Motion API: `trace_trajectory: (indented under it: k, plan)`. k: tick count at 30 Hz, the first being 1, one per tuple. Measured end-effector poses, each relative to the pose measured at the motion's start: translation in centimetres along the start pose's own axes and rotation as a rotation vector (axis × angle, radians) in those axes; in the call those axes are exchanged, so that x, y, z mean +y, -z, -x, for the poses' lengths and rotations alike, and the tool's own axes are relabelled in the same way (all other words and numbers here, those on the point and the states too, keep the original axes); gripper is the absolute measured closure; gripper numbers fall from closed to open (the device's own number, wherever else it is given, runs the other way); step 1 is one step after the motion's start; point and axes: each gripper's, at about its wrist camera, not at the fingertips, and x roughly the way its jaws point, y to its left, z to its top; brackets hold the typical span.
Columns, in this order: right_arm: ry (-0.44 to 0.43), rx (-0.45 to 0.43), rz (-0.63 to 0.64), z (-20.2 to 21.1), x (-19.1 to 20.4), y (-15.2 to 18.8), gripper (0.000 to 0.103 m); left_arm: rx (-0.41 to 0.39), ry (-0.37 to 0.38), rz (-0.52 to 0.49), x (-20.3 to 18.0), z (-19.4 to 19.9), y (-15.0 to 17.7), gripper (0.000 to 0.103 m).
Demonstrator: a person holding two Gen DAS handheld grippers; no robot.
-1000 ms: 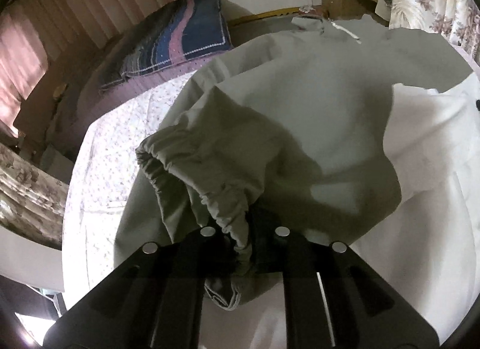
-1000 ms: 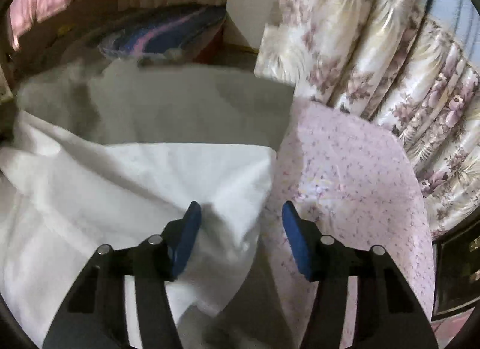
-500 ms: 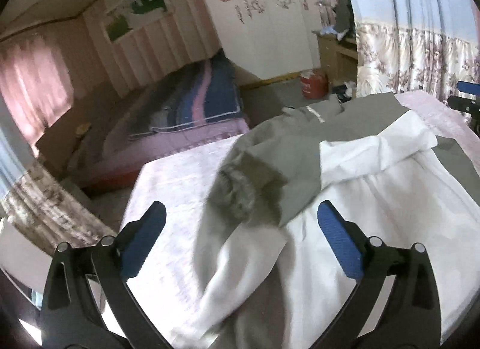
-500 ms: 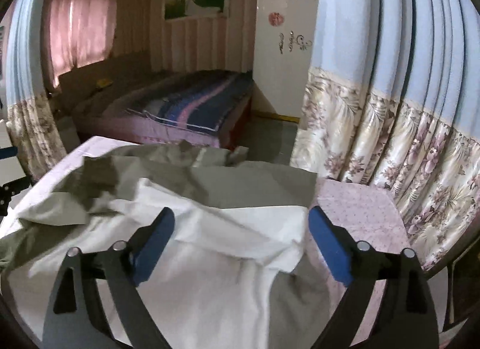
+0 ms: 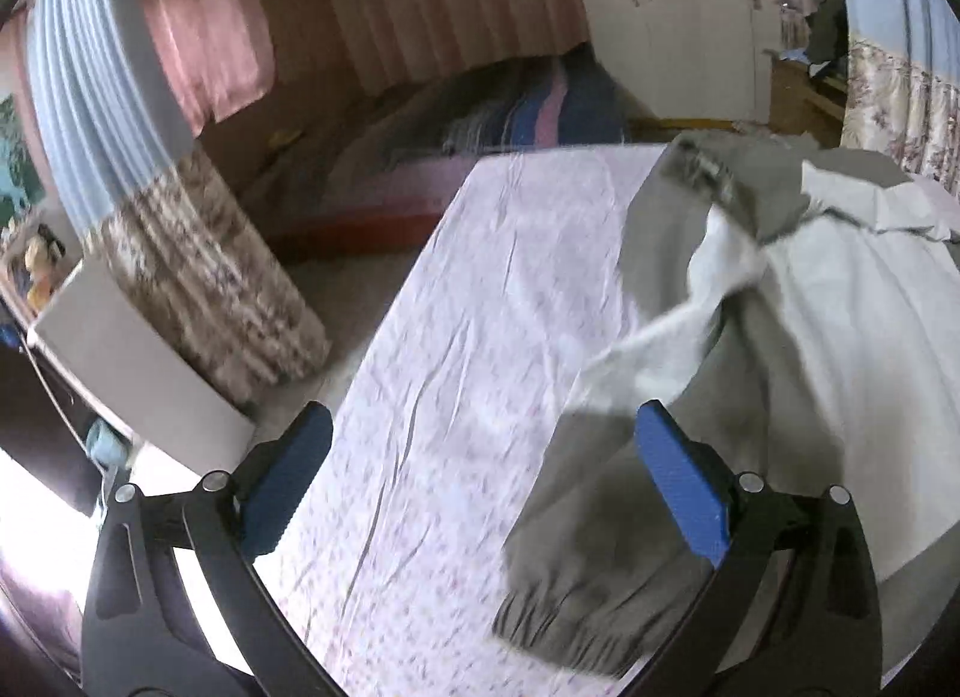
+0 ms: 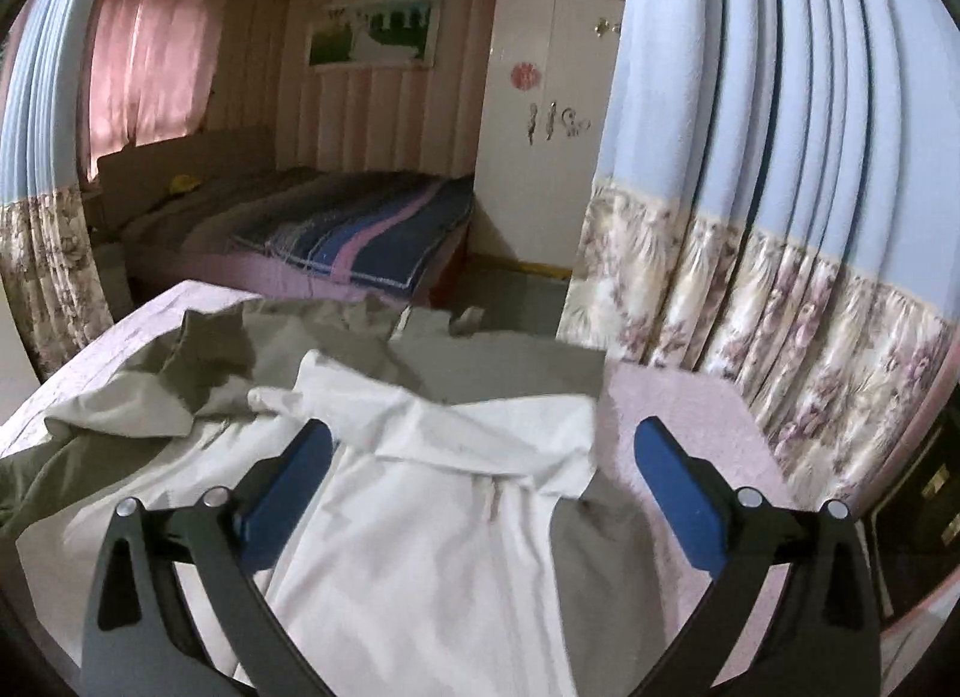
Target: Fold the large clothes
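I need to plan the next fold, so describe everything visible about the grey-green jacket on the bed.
The grey-green jacket lies spread and rumpled on the pink flowered bedsheet, opened so its white lining faces up. It looks like thin woven cloth. One sleeve with a gathered elastic cuff lies at the near left edge. Nothing grips it: both pairs of fingers stand wide, with no cloth pinched between them.

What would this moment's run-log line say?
left hand-held gripper: open, empty | right hand-held gripper: opening, empty | jacket: lying on bed, partly folded
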Motion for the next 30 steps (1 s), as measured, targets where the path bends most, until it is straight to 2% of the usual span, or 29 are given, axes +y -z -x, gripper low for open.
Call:
trace_trajectory:
  k: [3,7,9,10,11,12,13,14,15,17,18,19,21,24,28,30]
  plan:
    - [-0.007,0.019,0.012,-0.5,0.6,0.7,0.002,0.056,0.036,0.004,0.2,-1.3,2.0,0.003]
    - [-0.040,0.066,0.024,-1.4,0.9,1.3,0.002,0.148,0.155,0.026,-1.1,-3.6,4.1,0.003]
    - [-0.037,0.095,0.025,-2.0,0.6,1.7,0.002,0.170,0.197,0.036,-1.9,-4.6,4.8,0.003]
    - [-0.042,0.108,0.021,-2.3,0.4,1.9,0.002,0.174,0.218,0.043,-2.2,-4.9,5.1,0.005]
    - [-0.055,0.130,0.008,-2.9,0.0,2.2,0.002,0.180,0.252,0.054,-2.4,-5.5,5.2,0.014]
    - [-0.062,0.146,-0.003,-3.3,-0.3,2.5,0.002,0.189,0.270,0.059,-2.6,-5.9,5.2,0.018]
    - [-0.060,0.166,-0.017,-4.0,-0.8,2.9,0.003,0.208,0.268,0.057,-2.9,-6.7,5.2,0.029]
    - [-0.058,0.179,-0.025,-4.3,-1.0,3.2,0.003,0.223,0.247,0.046,-3.1,-7.4,5.2,0.044]
    - [-0.057,0.192,-0.037,-4.8,-1.3,3.6,0.004,0.229,0.238,0.038,-3.3,-7.8,5.1,0.049]
    - [-0.047,0.222,-0.058,-5.5,-1.7,4.4,0.017,0.216,0.234,0.043,-3.1,-8.2,4.7,0.071]
    - [-0.046,0.246,-0.074,-5.8,-1.8,4.8,0.027,0.215,0.224,0.046,-2.9,-8.4,4.5,0.076]
    - [-0.044,0.262,-0.088,-5.9,-1.9,5.1,0.032,0.217,0.205,0.051,-2.6,-8.7,4.0,0.081]
    - [-0.044,0.291,-0.132,-5.7,-2.0,6.0,0.033,0.206,0.161,0.060,-1.9,-9.3,3.1,0.085]
    - [-0.033,0.291,-0.141,-4.6,-1.2,7.3,0.033,0.165,0.040,0.042,-0.6,-10.1,0.9,0.087]
    - [-0.013,0.284,-0.136,-3.0,-0.5,8.7,0.033,0.077,-0.137,0.069,2.8,-10.5,-3.4,0.088]
    - [0.008,0.268,-0.119,-2.5,-0.4,8.7,0.033,0.033,-0.200,0.087,4.2,-10.4,-5.0,0.088]
